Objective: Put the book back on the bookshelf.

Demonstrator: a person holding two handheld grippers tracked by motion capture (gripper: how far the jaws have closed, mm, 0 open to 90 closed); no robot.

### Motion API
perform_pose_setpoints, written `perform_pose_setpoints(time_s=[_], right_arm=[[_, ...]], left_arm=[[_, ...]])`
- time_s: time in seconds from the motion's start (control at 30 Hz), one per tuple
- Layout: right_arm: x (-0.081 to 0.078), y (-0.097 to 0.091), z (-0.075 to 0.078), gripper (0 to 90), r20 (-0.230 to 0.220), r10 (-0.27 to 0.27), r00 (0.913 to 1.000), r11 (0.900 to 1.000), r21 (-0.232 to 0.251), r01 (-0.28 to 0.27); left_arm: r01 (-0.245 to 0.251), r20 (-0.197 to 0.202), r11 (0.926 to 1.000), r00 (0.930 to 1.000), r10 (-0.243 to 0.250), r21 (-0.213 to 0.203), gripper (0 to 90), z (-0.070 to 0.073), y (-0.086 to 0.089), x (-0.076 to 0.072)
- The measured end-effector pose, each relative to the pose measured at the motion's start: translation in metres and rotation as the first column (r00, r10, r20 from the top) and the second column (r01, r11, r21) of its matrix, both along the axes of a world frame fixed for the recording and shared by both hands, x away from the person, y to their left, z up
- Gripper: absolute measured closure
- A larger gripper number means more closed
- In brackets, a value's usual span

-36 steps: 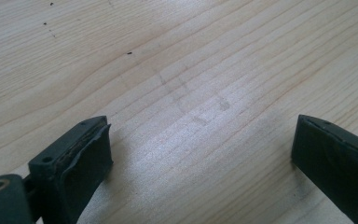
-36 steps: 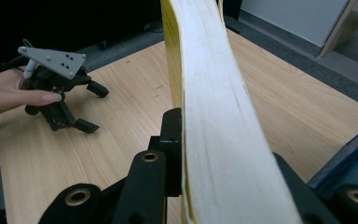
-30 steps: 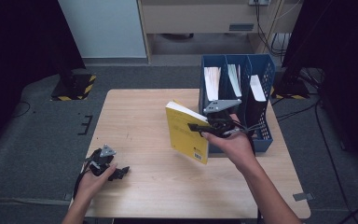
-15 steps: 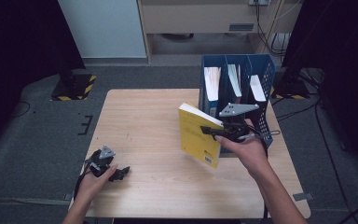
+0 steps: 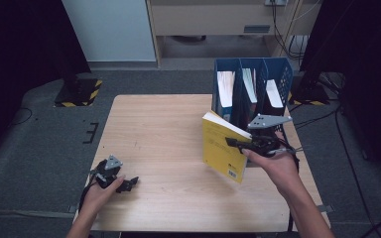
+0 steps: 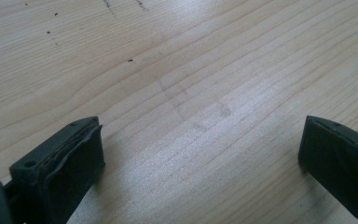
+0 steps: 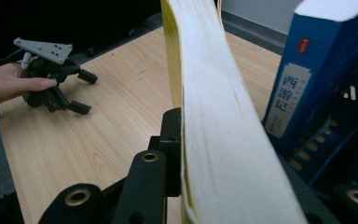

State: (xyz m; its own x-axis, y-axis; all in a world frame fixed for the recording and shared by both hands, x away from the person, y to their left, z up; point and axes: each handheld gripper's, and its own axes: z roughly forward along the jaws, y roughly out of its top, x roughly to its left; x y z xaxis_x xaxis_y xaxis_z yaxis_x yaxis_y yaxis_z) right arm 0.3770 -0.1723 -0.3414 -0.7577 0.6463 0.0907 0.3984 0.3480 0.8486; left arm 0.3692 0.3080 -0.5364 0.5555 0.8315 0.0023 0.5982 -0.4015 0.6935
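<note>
Book clamped upright in right tool, held above surface beside blue rack; filing into slot remains. Left tool open, empty, resting.

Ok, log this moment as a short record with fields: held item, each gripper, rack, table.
held item: yellow book, upright, lifted just in front of the rack
right gripper: shut on the book's page edge
left gripper: open, nothing between the jaws, low over the table's near left corner
rack: blue file rack at the table's far right, a book or papers in each of three slots
blue book: upright in the rack beside the yellow book
table: wooden table
</note>
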Motion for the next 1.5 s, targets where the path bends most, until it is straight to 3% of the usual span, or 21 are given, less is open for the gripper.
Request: perform_pose_setpoints(time_s=[0.4,0.6,0.83,1.5], right_arm=[[-0.011,-0.029,0.021,75.1,0.004,-0.048,0.9988,0.9975,0.052,0.048],[-0.013,-0.041,0.033,75.1,0.007,-0.070,0.9975,0.9964,0.050,0.069],[-0.011,-0.058,0.043,75.1,-0.001,-0.105,0.9944,0.9910,0.083,0.105],[-0.016,-0.091,0.069,75.1,0.015,-0.186,0.9824,0.9815,0.047,0.185]], left_arm=[[0.000,0.001,1.0000,1.0000,0.000,-0.001,0.0,0.000,0.000,0.000],[0.000,0.001,1.0000,1.0000,0.000,-0.001,0.0,0.000,0.000,0.000],[0.001,0.002,1.0000,1.0000,-0.001,-0.001,0.0,0.000,0.000,0.001],[0.001,0.002,1.0000,1.0000,-0.001,-0.001,0.0,0.000,0.000,0.001]])
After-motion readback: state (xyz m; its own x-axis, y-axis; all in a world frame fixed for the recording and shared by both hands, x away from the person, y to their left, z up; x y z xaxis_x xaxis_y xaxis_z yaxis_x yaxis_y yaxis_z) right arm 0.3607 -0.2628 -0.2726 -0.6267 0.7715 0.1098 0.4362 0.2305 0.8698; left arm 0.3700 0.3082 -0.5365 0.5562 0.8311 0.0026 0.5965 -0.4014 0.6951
